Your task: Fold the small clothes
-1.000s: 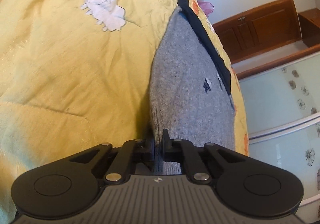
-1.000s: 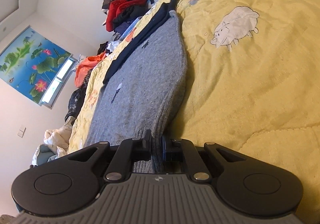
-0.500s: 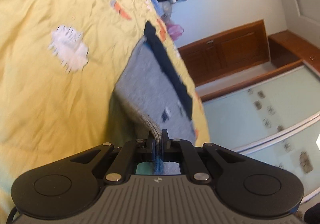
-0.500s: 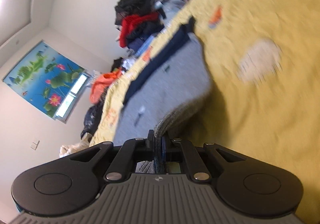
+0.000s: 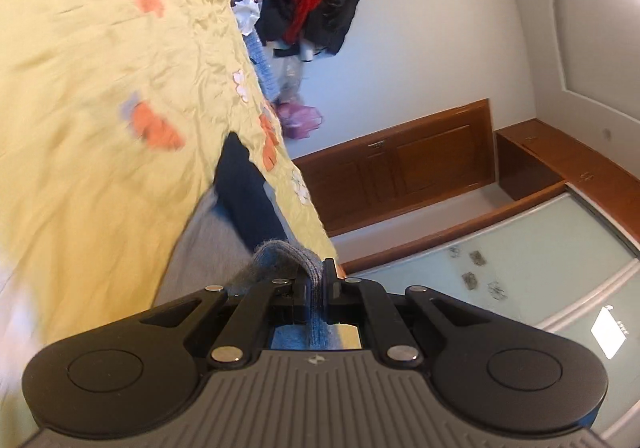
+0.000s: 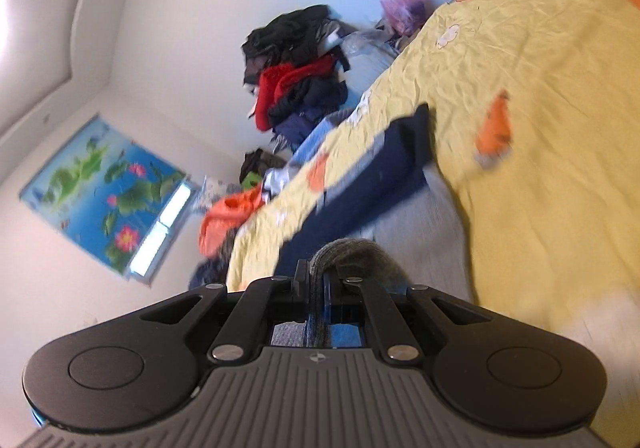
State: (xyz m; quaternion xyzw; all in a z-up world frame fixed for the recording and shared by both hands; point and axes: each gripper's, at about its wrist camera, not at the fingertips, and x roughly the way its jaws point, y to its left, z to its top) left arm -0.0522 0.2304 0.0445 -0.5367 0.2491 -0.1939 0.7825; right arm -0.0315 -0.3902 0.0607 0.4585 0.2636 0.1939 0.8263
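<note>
grey knit sweater (image 5: 280, 252): near hem now lifted off the yellow quilt (image 5: 100, 87), carried toward its navy band (image 5: 244, 195). left gripper (image 5: 316, 280) and right gripper (image 6: 316, 280): jaws clamped on hem corners. fold under way.

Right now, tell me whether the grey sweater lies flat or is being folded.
Being folded: both the left gripper and right gripper pinch the grey sweater, its near edge lifted and curling over toward its navy collar.

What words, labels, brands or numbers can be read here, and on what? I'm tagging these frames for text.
No readable words or numbers in either view.
Left gripper: a small embossed emblem on its grey housing, no letters.
Right gripper: the same emblem, no letters.
Grey sweater: no label showing.
Lotus poster: picture only.
</note>
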